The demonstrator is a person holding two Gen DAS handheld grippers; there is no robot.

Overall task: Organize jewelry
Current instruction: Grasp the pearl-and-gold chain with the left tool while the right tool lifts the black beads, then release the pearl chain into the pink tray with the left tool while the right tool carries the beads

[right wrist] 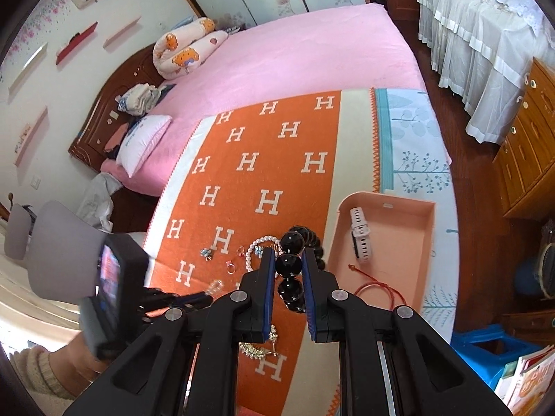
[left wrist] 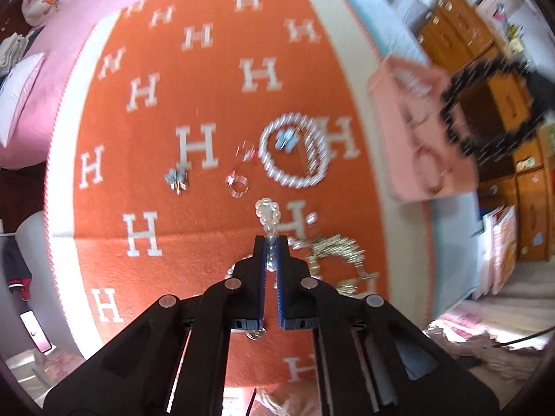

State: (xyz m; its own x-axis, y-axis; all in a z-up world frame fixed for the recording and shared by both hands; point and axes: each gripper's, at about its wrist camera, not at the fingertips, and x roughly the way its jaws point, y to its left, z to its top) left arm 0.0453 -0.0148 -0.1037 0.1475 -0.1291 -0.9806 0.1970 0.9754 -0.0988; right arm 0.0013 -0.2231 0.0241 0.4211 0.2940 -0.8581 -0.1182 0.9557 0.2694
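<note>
Firmly between the right tongs (right wrist: 289, 266): black bead bracelet (right wrist: 290, 264).

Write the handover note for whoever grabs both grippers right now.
Left gripper: shut on a pearl pendant piece, held above the blanket.
Right gripper: shut on the black bead bracelet, held up beside the pink tray.
In the tray: white watch, red cord.
On the blanket: pearl bracelet with a blue flower piece inside its loop, second blue flower piece, two rings, gold chain pieces.
Done: two items trayed.
Left: drop both held pieces in the tray, then collect the rest.
</note>
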